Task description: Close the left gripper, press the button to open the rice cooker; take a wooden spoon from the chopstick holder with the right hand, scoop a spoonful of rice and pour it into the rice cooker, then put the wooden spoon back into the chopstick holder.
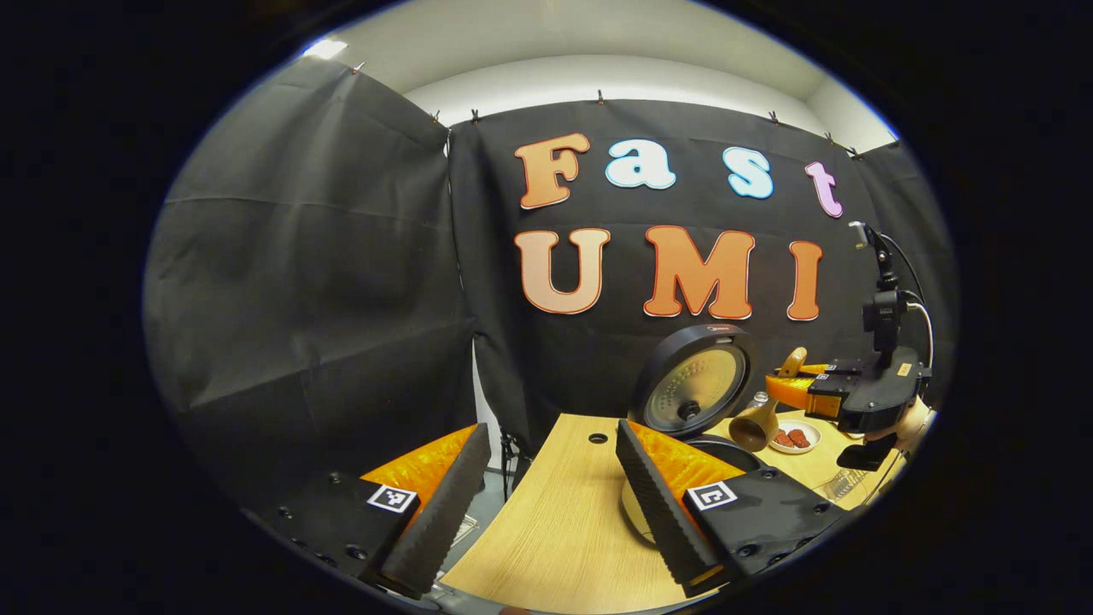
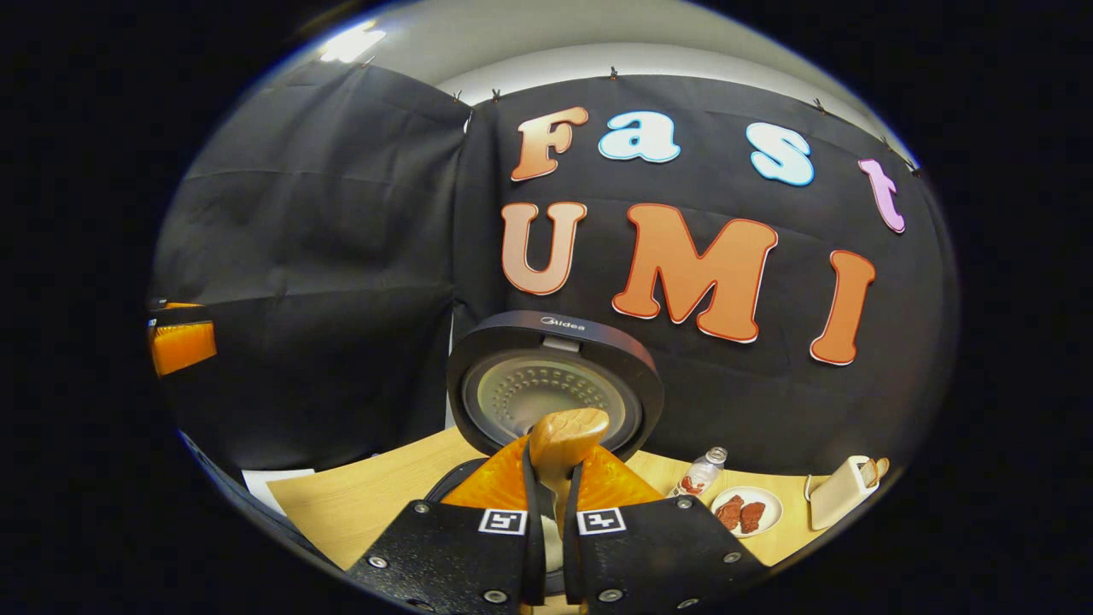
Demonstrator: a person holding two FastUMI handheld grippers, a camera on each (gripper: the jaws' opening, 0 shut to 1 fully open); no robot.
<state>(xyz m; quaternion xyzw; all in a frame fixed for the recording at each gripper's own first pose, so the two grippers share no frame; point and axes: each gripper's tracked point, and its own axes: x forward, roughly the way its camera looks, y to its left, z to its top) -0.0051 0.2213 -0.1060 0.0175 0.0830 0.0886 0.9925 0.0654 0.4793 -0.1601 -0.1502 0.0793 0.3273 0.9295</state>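
The rice cooker (image 1: 693, 386) stands with its round lid (image 2: 555, 384) swung up, inner plate facing me. My right gripper (image 2: 555, 465) is shut on the handle of the wooden spoon (image 2: 568, 436), just in front of that lid. In the left gripper view the right gripper (image 1: 790, 384) holds the spoon (image 1: 756, 425) tilted, bowl downward, beside the lid and over the pot's dark rim. I cannot tell whether the bowl holds rice. My left gripper (image 1: 551, 436) is open with nothing between its fingers, low over the table's left end. The cream chopstick holder (image 2: 841, 491) stands at the far right.
A wooden table (image 1: 564, 521) carries everything. A small plate (image 2: 747, 511) with red pieces and a little bottle (image 2: 700, 472) sit right of the cooker. The left gripper (image 2: 179, 342) shows at the far left edge. A person's hand (image 1: 909, 423) holds the right gripper.
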